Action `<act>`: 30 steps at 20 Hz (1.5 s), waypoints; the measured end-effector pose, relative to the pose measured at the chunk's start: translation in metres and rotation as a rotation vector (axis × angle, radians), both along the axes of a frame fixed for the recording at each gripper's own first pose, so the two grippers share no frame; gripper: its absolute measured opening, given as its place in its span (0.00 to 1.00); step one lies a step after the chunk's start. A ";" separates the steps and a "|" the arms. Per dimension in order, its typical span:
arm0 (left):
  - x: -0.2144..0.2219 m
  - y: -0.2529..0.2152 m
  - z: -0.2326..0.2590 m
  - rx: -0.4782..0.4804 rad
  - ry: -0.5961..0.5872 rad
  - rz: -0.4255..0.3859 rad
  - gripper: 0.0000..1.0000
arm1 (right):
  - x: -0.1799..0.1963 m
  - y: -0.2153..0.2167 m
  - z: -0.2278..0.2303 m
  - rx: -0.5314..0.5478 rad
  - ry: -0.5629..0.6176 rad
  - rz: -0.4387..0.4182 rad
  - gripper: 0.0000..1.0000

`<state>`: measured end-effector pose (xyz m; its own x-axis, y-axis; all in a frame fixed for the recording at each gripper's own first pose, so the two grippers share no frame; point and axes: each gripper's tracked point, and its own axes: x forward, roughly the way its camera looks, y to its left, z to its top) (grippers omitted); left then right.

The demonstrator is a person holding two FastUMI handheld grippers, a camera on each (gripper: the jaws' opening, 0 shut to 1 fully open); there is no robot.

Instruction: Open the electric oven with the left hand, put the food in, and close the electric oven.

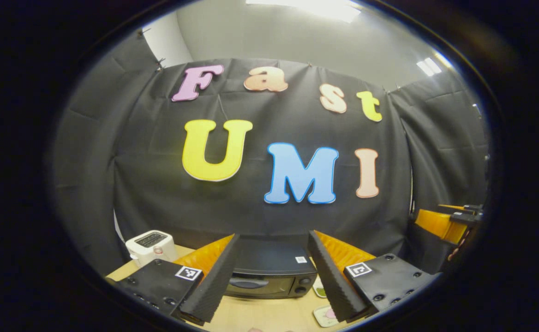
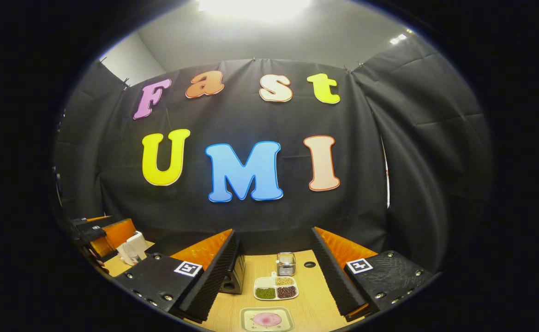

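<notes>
left gripper view: closed electric oven (image 1: 269,274) lies widthwise, door facing camera.

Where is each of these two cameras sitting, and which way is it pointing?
Left gripper view: rides on the left gripper, looking forward over the table at the closed electric oven and a white toaster; its own two open fingers frame the oven, and the other gripper shows far right.
Right gripper view: rides on the right gripper, facing a divided dish and a plate of food; its own fingers are spread.
Shared: oven, toaster, wooden table.
</notes>
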<state>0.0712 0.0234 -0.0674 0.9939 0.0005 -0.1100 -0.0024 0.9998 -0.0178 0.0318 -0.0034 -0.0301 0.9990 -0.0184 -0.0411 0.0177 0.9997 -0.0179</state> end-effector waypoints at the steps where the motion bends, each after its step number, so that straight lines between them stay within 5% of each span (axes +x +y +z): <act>1: 0.010 0.004 -0.013 -0.003 0.019 -0.001 0.98 | 0.002 0.000 -0.004 -0.002 0.006 -0.004 0.98; 16: 0.121 0.042 -0.205 0.033 0.322 0.004 0.98 | 0.009 -0.017 -0.042 -0.015 0.098 -0.088 0.98; 30: 0.115 0.047 -0.236 0.095 0.353 0.011 0.98 | 0.013 -0.012 -0.039 -0.014 0.097 -0.099 0.98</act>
<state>0.1866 0.0707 -0.3030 0.8947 0.0380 -0.4449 -0.0029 0.9968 0.0793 0.0445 -0.0159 -0.0693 0.9836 -0.1179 -0.1366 0.1138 0.9928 -0.0380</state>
